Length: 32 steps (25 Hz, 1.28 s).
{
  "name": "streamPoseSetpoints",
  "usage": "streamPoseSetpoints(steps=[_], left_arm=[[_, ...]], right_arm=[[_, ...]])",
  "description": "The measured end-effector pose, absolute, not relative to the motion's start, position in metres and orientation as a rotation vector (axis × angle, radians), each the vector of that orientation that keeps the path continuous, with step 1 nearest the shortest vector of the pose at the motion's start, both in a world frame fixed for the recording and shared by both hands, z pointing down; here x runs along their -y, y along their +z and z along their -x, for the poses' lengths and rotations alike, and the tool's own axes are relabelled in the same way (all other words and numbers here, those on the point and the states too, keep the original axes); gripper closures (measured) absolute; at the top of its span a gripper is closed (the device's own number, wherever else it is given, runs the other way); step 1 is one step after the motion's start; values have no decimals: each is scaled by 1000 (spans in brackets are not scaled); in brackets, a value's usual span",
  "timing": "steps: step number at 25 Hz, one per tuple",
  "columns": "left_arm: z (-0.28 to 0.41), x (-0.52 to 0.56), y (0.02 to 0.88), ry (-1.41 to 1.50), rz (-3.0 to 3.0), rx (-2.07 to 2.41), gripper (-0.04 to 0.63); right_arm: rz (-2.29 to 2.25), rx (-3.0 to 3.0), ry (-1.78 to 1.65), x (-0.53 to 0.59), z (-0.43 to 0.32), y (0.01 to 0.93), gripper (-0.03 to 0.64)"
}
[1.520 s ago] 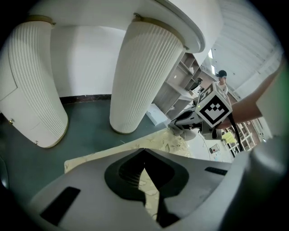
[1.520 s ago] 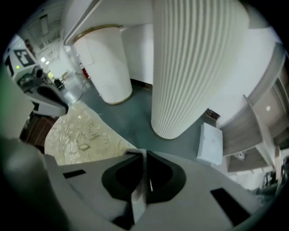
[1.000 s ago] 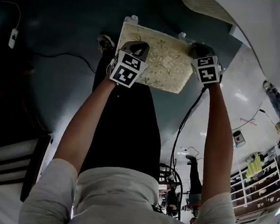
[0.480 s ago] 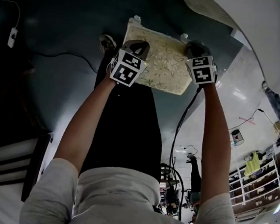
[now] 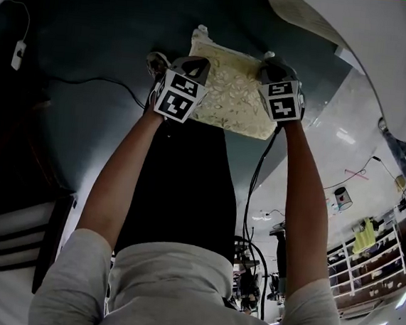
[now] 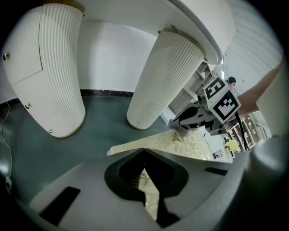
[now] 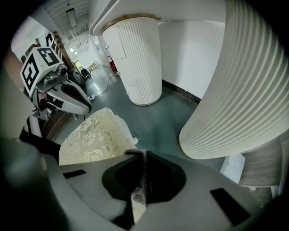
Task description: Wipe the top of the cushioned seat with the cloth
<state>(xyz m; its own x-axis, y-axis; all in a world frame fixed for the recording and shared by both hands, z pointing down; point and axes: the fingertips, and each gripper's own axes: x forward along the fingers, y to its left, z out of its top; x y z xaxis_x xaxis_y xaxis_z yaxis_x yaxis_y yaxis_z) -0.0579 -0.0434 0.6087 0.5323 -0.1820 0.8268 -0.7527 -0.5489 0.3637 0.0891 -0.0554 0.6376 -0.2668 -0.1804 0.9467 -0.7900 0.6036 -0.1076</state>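
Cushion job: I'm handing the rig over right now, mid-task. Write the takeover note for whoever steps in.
Left gripper: fingers shut on the left edge of the cushion.
Right gripper: fingers shut on its right edge.
Cushion: held between both grippers over the teal floor, near the white ribbed pillars.
Done: no wiping shows.
Left: no cloth is in view; probably set the cushion down, fetch a cloth, wipe the top.
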Motion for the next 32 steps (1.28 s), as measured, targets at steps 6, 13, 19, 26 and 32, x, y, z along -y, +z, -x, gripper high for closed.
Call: streamPoseSetpoints(steps=[6, 13, 19, 26, 32], left_arm=[[81, 45, 613, 970, -2013, 776, 581], [104, 42, 614, 964, -2009, 781, 581], [127, 44, 620, 962, -1991, 791, 581], [148, 47, 616, 1002, -2010, 748, 581], [153, 52, 615, 1118, -2137, 616, 581]], right_arm=[[-745, 1785, 676, 59, -62, 634, 603], [-697, 1788, 611, 61, -37, 633, 603], [-680, 1795, 597, 66, -15, 634, 603], [-659, 1800, 597, 69, 15, 632, 603], [-658, 1836, 587, 78, 53, 632, 603]])
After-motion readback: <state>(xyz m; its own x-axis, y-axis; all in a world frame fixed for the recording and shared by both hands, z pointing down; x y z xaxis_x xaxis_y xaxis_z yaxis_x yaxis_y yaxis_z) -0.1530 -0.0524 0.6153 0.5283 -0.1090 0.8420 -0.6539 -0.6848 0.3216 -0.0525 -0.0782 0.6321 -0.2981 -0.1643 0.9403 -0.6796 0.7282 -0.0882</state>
